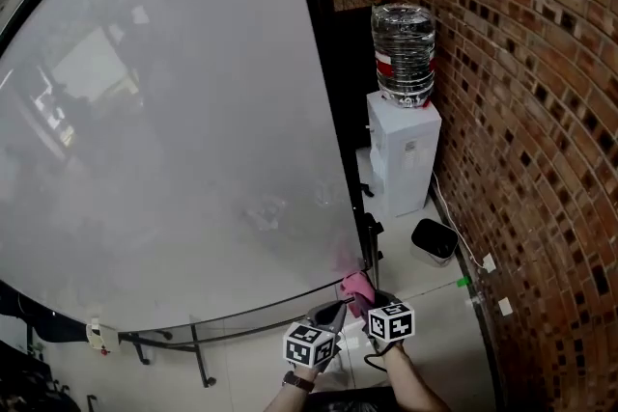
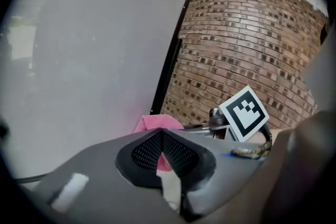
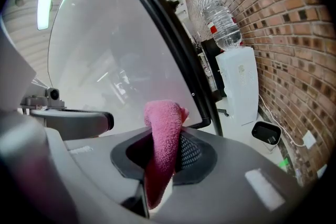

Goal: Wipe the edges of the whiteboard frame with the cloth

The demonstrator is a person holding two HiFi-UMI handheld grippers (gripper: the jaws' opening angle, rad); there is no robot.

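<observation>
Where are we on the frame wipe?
Done: the pink cloth is clamped in the right gripper. In hand: it sits by the lower right corner of the whiteboard frame; contact isn't clear. The left gripper is shut and empty. Left: no wiped stretch can be told apart, so the edges likely all remain.

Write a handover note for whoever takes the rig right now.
Left hand-held gripper: jaws shut, empty. Right hand-held gripper: shut on the pink terry cloth, which sticks up past the jaws.
Both sit by the lower right corner of the large whiteboard, beside its thin black frame; cloth contact with the frame can't be confirmed.
Done: cloth picked up. Which edges are already wiped isn't visible.
To do: likely run the cloth along the frame edges, starting from this corner.
</observation>
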